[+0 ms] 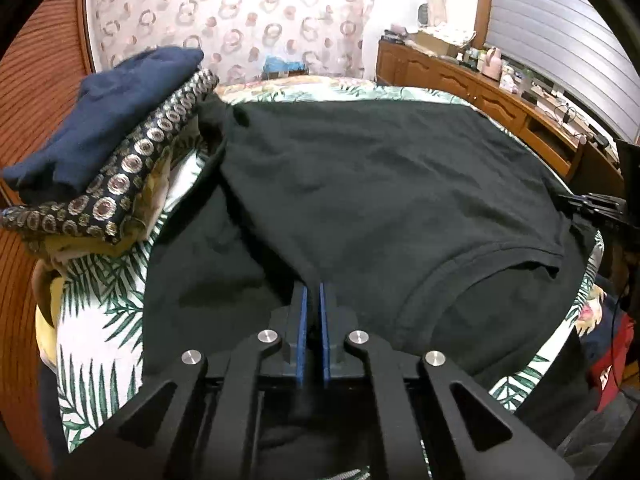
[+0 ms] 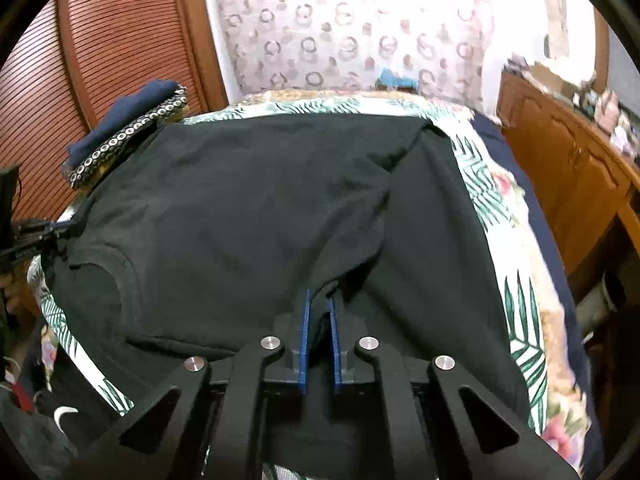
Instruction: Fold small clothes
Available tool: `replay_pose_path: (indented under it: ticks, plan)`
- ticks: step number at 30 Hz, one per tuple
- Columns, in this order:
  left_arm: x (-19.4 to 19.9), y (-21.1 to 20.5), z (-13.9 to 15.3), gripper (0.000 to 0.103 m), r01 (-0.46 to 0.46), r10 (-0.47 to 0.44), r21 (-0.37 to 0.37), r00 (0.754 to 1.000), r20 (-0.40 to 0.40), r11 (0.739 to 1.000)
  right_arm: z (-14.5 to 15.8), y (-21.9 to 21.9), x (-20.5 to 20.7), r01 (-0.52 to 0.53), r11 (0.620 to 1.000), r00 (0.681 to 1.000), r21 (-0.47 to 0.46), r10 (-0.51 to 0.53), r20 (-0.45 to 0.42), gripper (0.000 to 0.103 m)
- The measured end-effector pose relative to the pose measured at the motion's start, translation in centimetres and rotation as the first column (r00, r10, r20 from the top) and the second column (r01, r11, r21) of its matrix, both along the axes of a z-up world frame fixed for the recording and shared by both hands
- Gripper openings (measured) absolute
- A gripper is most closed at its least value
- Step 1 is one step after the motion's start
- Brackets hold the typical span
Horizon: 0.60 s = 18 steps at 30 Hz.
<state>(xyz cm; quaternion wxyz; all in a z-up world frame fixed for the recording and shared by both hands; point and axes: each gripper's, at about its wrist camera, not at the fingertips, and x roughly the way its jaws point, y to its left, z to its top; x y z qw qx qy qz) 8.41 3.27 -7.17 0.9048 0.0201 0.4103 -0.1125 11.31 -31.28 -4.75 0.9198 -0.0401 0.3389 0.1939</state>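
A black T-shirt [image 1: 380, 184] lies spread on the bed, its collar [image 1: 492, 260] toward the near edge. My left gripper [image 1: 313, 289] is shut on a pinch of the shirt's fabric near the shoulder, and a fold rises from its blue pads [image 1: 301, 320]. In the right wrist view the same T-shirt [image 2: 240, 200] fills the middle. My right gripper [image 2: 319, 299] is shut on a bunched ridge of it at the other shoulder. Each gripper shows at the edge of the other's view: the right gripper [image 1: 592, 208] and the left gripper [image 2: 32, 232].
The bed cover [image 1: 100, 320] has a green leaf print. A pile of folded clothes [image 1: 104, 152], navy on top of a ring-patterned piece, sits at the bed's left. A wooden sideboard [image 1: 500, 96] with clutter runs along the right, and a slatted wooden door [image 2: 120, 60] stands at the left.
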Motion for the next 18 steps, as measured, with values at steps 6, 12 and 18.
replay_pose_path:
  ticks: [6,12,18]
  plan:
    - [-2.2,0.6,4.0,0.006,-0.009,0.020,-0.094,0.994,0.109,0.996,2.8,-1.1,-1.5,0.017,0.998,0.993,0.057,-0.023,0.112,0.006]
    - [-4.4,-0.7,5.9,0.006,0.040,-0.026,-0.103,0.990,0.140,0.994,5.7,-3.2,-3.7,0.020,0.996,0.979,0.089,-0.038,0.200,0.006]
    - [-5.8,-1.2,5.0,0.006,0.038,-0.029,-0.078,0.993,0.114,0.996,5.6,-5.1,-5.7,0.017,0.996,0.981,0.090,-0.034,0.189,0.006]
